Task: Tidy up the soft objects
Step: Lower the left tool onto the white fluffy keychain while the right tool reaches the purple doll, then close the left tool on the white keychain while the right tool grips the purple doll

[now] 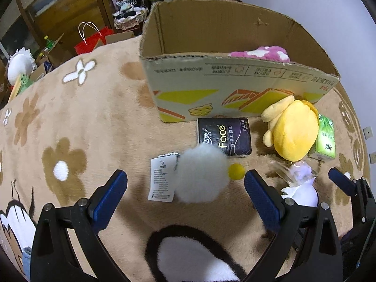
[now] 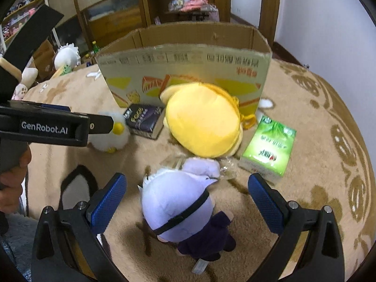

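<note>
Plainly, the left claw (image 1: 185, 195) stands wide and holds nothing, its blue pads either side of a white fluffy toy (image 1: 202, 174) that lies on the tan flowered blanket (image 1: 94, 122). A paper tag (image 1: 162, 178) on a bead chain trails from the toy at its 9 o'clock, and a small yellow ball (image 1: 236, 171) sits touching it at 3 o'clock. Just beyond, at 12 o'clock, lies a black tissue pack (image 1: 224, 138), and past that the cardboard box (image 1: 235, 89), open at the top, with a pink and white plush (image 1: 260, 52) already inside.

The right claw (image 2: 186, 199) is likewise wide and empty, straddling a pale purple doll (image 2: 176, 206) with a dark band across its head. At the doll's 12 o'clock a yellow plush (image 2: 202, 122) leans near the box front; at 2 o'clock lies a green tissue pack (image 2: 269, 150). Crinkled clear wrapping (image 2: 225, 166) sits between doll and yellow plush.

Risks, as I judge them: the left pads could close on loose fluff alone, so the toy slips out on the lift, or they could catch the tag and chain instead of the body. The two claws work close together and could knock one another. The box front is tall, so a low carry could snag a toy on its rim.
</note>
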`<state>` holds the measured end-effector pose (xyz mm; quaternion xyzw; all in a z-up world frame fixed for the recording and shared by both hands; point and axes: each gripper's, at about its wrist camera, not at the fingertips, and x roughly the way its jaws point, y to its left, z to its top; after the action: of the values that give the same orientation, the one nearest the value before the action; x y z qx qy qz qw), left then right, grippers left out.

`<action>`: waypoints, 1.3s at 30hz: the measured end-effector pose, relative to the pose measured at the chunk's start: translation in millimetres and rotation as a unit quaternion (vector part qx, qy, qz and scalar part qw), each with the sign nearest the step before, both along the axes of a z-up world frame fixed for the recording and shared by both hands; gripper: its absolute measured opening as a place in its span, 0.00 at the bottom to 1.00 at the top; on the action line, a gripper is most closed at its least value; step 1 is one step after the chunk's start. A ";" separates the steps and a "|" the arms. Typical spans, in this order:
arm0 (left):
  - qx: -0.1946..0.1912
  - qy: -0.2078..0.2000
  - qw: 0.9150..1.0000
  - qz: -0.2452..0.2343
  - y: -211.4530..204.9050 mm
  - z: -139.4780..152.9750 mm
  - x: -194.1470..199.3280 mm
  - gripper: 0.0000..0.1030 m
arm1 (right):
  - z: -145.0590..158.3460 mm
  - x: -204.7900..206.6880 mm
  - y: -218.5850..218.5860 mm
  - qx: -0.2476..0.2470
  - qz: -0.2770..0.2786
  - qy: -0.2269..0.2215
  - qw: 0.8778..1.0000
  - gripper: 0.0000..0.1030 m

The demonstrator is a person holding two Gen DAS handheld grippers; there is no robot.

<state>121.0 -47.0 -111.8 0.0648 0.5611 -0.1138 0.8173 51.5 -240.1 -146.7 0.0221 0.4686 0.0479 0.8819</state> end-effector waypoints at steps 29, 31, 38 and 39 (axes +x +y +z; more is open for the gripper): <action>0.046 0.016 0.999 -0.003 -1.8 -42.8 32.9 0.80 | -32.6 10.6 -4.5 0.033 -0.007 0.069 0.997 1.00; 0.040 0.018 0.999 -0.008 -3.2 -44.3 33.9 0.68 | -31.6 8.5 -1.8 0.035 -0.002 0.071 0.997 0.98; 0.060 0.004 0.998 -0.014 -5.0 -42.3 27.5 0.38 | -25.2 3.1 2.7 0.051 0.021 0.073 0.996 0.75; 0.058 0.002 0.998 -0.011 -4.0 -40.7 27.1 0.37 | -24.8 3.1 1.7 0.053 0.020 0.073 0.996 0.73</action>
<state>148.2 -51.0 -152.5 0.1181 0.5679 -0.0900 0.8096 54.6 -238.4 -171.5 0.0631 0.5290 0.0889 0.8416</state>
